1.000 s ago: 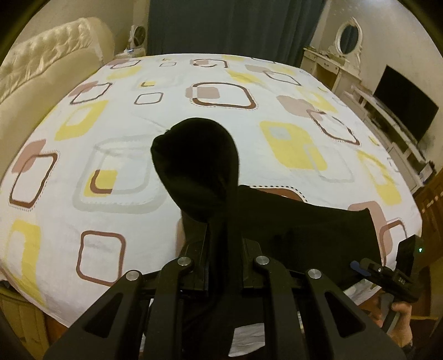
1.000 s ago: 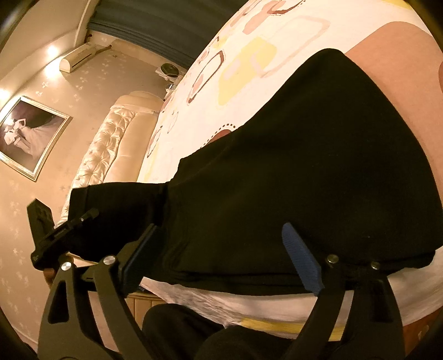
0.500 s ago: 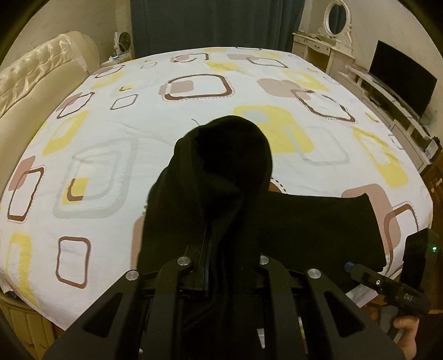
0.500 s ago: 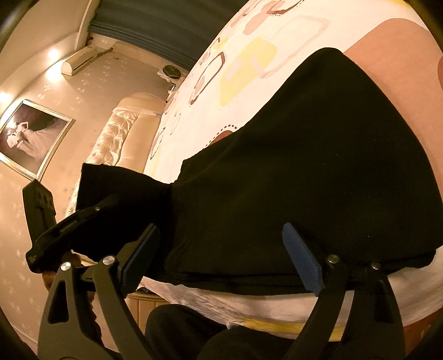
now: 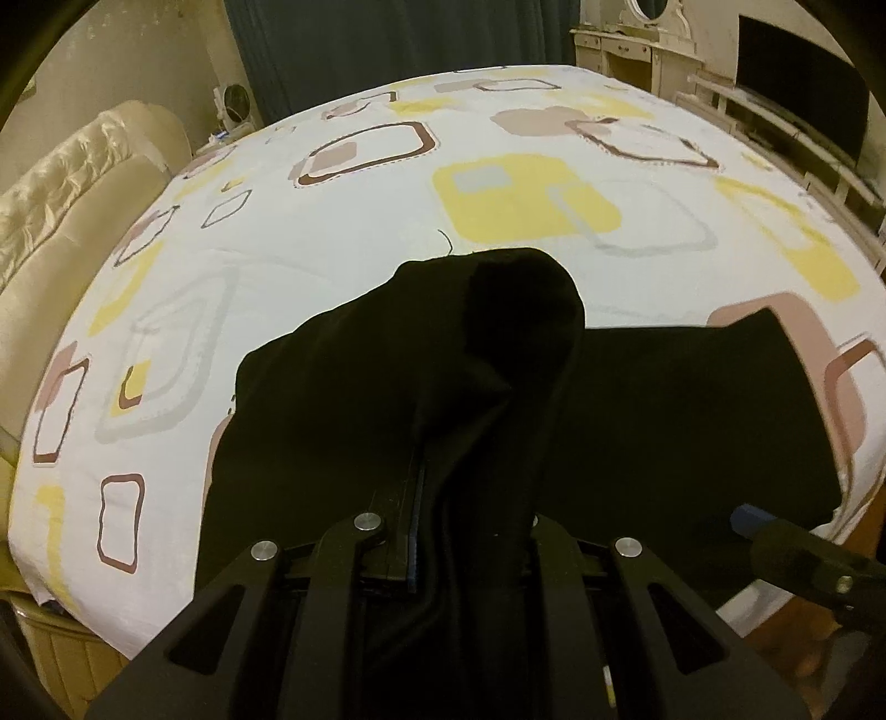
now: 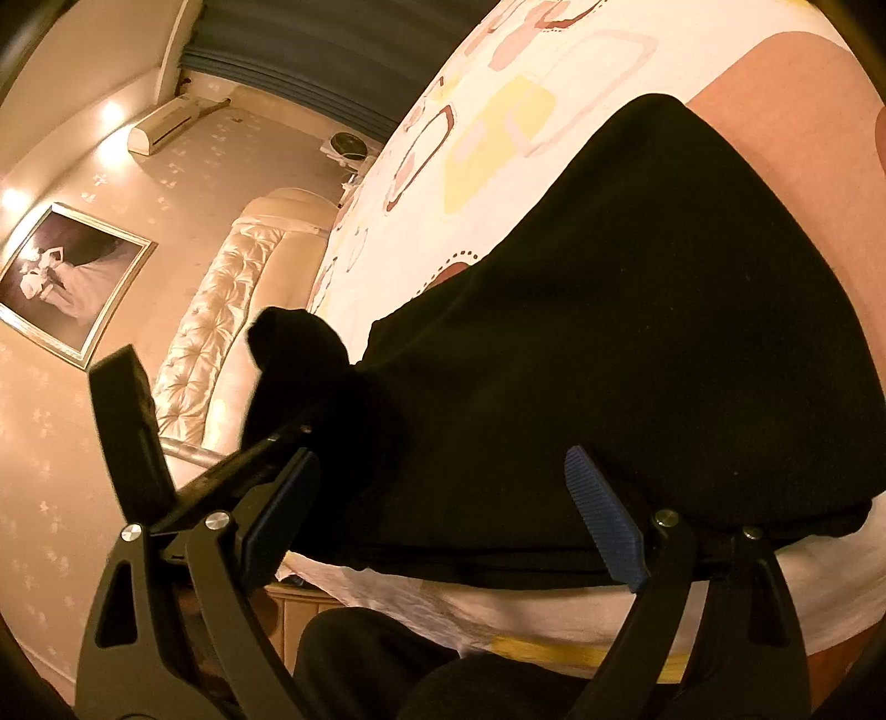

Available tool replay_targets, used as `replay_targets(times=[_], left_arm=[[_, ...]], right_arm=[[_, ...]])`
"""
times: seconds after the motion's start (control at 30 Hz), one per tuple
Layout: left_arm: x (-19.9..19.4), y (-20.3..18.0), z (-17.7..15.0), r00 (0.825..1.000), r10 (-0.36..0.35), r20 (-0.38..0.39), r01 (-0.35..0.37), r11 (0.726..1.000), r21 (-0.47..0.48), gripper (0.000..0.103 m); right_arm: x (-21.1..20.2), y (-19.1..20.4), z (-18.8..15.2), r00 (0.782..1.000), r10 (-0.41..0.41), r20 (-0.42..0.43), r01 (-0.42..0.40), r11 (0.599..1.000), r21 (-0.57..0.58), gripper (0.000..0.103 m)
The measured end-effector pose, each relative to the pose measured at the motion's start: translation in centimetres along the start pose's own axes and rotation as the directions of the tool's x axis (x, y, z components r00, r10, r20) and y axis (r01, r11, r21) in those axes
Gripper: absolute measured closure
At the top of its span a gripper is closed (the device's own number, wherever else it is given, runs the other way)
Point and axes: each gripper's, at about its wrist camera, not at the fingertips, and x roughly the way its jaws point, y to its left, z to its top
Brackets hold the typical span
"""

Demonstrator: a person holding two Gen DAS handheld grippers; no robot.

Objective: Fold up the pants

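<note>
Black pants (image 5: 664,415) lie flat near the front edge of the patterned bed sheet (image 5: 387,221). My left gripper (image 5: 470,498) is shut on one end of the pants. That end is bunched in a hump over its fingertips, so they are mostly hidden. From the right wrist, the left gripper (image 6: 266,443) shows at the left with the bunched end on it, beside the flat pants (image 6: 637,332). My right gripper (image 6: 443,498) stands open at the near edge of the pants. Its blue pads (image 6: 603,520) sit wide apart and press on nothing. The right gripper (image 5: 786,537) also shows low right.
A cream padded headboard (image 5: 66,194) runs along the left. A dark curtain (image 5: 387,44), a white dresser (image 5: 626,44) and a black TV (image 5: 803,111) stand beyond the bed. A framed picture (image 6: 66,288) hangs on the wall. The person's dark-clothed leg (image 6: 387,664) is below the bed edge.
The left gripper has carried the bunched pants end lower and toward the flat part at the right, trailing more black cloth onto the sheet. The right gripper has kept still and open.
</note>
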Motion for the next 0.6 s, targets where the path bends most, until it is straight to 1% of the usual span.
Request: replay_targets(times=[0.2,0.43,0.53,0.6], left_arm=[[0.6,-1.5,-0.8,0.997,0.074,0.022,-0.075,0.997,0.035,0.090],[1.2,-2.4,-1.4,0.991,0.125,0.036,-0.127,0.989,0.077,0.089],[1.1,-2.8,-1.5,0.990,0.136,0.044,-0.140,0.986,0.095,0.087],[0.8,-2.7,-1.4,0.992,0.116,0.044,-0.120,0.989,0.091,0.080]], right_arm=[[-0.2,-0.2,0.0,1.000,0.013,0.001,-0.013,1.000,0.000,0.013],[-0.4,-0.5,0.0,0.999,0.042,0.006,-0.043,0.999,0.019,0.013],[-0.5,-0.5,-0.2,0.998,0.055,0.011,-0.055,0.998,0.032,0.013],[-0.5,-0.6,-0.2,0.998,0.065,0.013,-0.065,0.997,0.045,0.013]])
